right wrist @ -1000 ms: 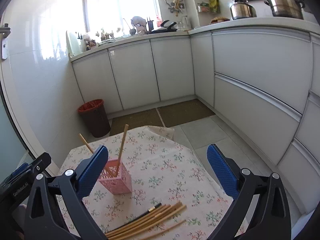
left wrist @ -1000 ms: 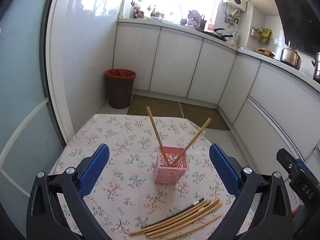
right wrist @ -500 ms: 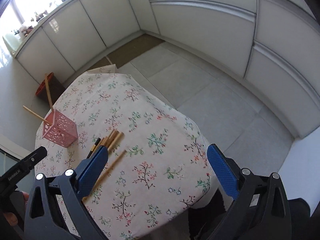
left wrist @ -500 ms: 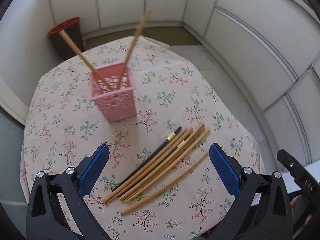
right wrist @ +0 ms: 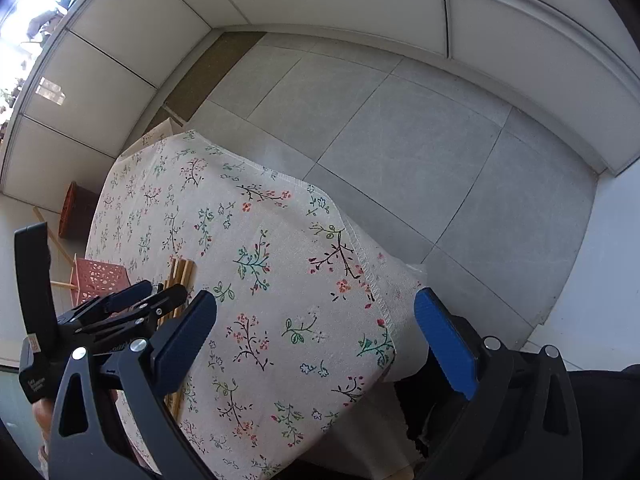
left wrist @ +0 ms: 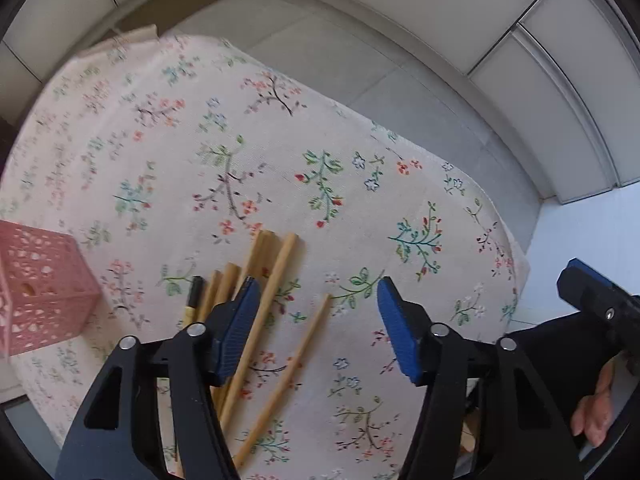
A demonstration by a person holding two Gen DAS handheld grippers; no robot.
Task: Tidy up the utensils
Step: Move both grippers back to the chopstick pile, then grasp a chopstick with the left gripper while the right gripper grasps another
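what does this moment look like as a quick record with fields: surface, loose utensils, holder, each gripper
surface: table under a floral tablecloth
loose utensils: bundle of wooden chopsticks lying flat, one dark chopstick beside them, one single chopstick apart from the bundle
holder: pink basket standing on the cloth, two chopsticks in it seen from the right wrist view
left gripper: above the loose chopsticks, jaws closing, pads not yet pressing on any
right gripper: open, over the table's edge, nothing between its fingers
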